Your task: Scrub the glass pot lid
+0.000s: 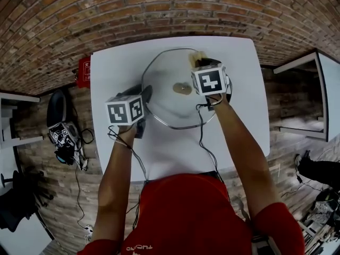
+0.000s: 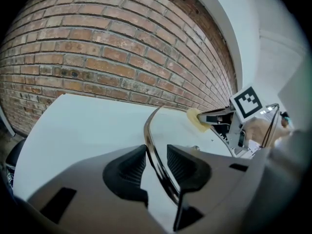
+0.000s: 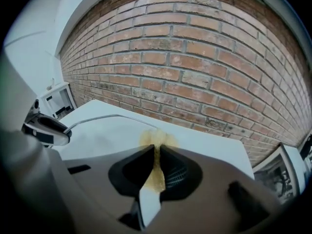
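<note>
The glass pot lid point(image 1: 169, 106) lies on the white table point(image 1: 114, 68), metal rim around it and a knob point(image 1: 182, 88) in the middle. My left gripper point(image 1: 144, 98) is shut on the lid's left rim; in the left gripper view the rim point(image 2: 149, 130) runs between the two pads point(image 2: 130, 167). My right gripper point(image 1: 200, 64) is shut on a yellow sponge point(image 1: 197, 57) at the lid's far right part. The sponge point(image 3: 157, 139) bulges out past the pinched jaws in the right gripper view, with the lid rim point(image 3: 97, 117) curving off to the left. The left gripper view shows the right gripper point(image 2: 210, 117) and sponge point(image 2: 196, 118) too.
A brick wall and brick floor surround the table. A red box point(image 1: 84, 71) and a black chair point(image 1: 56, 108) stand at the left, cables trail on the floor, and white furniture point(image 1: 319, 97) stands at the right. Bare tabletop point(image 1: 175, 147) lies between the lid and me.
</note>
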The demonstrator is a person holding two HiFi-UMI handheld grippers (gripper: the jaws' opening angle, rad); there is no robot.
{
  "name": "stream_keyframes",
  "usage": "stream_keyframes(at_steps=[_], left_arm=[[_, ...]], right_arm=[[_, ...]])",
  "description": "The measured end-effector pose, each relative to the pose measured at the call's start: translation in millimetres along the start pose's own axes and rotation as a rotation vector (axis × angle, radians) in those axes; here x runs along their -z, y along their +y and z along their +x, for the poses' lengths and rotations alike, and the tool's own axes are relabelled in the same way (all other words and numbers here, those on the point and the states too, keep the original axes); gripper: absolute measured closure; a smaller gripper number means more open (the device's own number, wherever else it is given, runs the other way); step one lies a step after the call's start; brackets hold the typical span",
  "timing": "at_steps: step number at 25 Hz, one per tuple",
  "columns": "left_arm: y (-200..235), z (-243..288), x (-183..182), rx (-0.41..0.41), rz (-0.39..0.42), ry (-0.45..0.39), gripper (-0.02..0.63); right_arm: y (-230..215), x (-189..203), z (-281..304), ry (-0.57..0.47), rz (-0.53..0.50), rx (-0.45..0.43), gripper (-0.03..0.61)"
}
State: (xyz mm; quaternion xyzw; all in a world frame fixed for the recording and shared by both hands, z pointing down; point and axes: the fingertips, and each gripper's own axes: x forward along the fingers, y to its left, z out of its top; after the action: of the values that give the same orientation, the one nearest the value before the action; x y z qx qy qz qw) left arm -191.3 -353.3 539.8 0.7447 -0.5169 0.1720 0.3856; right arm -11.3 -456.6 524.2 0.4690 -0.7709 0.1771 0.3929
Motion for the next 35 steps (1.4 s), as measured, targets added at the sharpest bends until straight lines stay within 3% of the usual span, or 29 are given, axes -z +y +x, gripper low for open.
stream_keyframes(at_steps=[7, 12, 16, 28, 31, 35], left_arm=[[1, -1, 1, 0.008, -0.001, -0.003, 0.471], [0, -1, 1, 0.014, 0.004, 0.001, 0.472], [1, -2, 1, 0.017, 0.003, 0.001, 0.473], [0, -3, 3, 0.021, 0.007, -0.005, 0.473], [-1, -3, 3, 0.015, 0.01, -0.004, 0.473], [-2, -3, 4, 0.01, 0.006, -0.006, 0.472]], right_arm=[[125, -11, -27, -0.062, -0.006, -0.252, 0.526], [167, 2, -20, -0.007, -0.058, -0.275, 0.526], [151, 10, -15, 0.013, -0.091, -0.22, 0.526], [-3, 64, -44, 0.109, -0.036, 0.075, 0.526], [12, 65, -55, 0.088, -0.011, 0.031, 0.526], [84, 58, -76, 0.021, 0.016, -0.133, 0.526]])
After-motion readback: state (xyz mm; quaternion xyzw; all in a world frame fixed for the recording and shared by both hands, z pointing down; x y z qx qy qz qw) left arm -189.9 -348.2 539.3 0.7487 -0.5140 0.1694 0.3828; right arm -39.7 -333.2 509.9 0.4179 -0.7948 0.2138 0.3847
